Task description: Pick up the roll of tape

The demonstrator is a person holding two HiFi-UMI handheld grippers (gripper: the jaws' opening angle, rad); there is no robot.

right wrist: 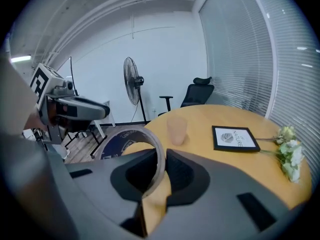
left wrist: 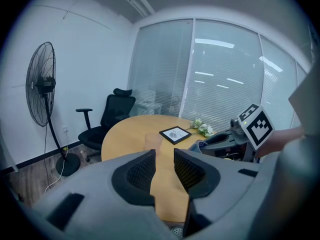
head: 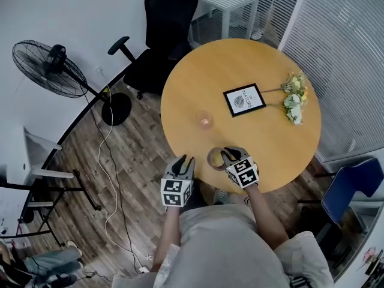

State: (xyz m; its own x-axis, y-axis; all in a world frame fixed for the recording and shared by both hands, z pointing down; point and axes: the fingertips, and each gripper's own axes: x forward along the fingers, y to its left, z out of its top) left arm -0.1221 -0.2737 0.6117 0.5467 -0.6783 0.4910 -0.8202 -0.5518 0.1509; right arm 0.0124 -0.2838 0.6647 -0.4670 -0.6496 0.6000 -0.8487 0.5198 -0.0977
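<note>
The roll of tape (right wrist: 120, 140) is a tan ring with a dark blue inner core. My right gripper (right wrist: 161, 156) is shut on it, with the ring's wall pinched between the two pads. In the head view the tape (head: 214, 159) hangs just left of the right gripper (head: 231, 156), over the near edge of the round wooden table (head: 240, 59). My left gripper (head: 182, 164) hovers at the table's edge, a little left of the tape. Its jaws (left wrist: 165, 166) stand open with only the tabletop showing through the gap.
On the table are a translucent cup (head: 204, 120), a black-framed picture (head: 245, 99) and a bunch of flowers (head: 294, 98) at the right. A black office chair (head: 162, 35) and a standing fan (head: 51, 68) are beyond the table, and a blue chair (head: 354, 188) is at the right.
</note>
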